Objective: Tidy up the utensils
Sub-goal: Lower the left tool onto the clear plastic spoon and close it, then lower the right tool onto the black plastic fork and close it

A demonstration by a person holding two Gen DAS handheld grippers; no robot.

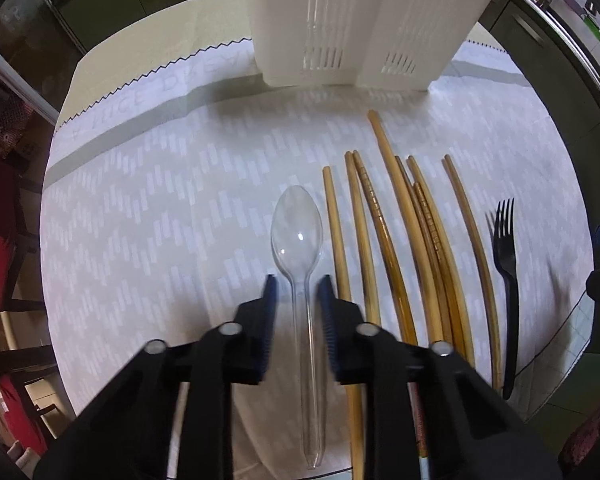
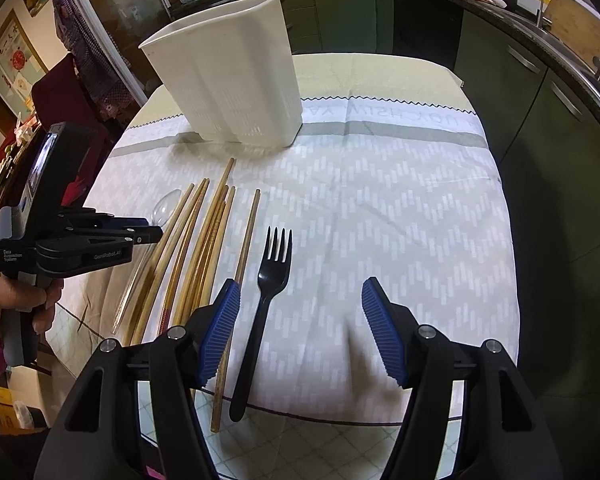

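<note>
on the cloth (image 1: 140,220), clear plastic spoon (image 1: 298,232)

A clear plastic spoon (image 1: 298,236) lay flat on the desk, bowl pointing at a tall white holder (image 1: 364,20) with slits in its sides. The holder stood upright. Just beside the spoon lay a row of long wooden chopsticks (image 1: 396,248), some touching each other. Next to them lay a black plastic fork (image 2: 271,292).

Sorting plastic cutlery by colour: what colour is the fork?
Black. The fork shows best in the right wrist view, lying on the cloth.
</note>
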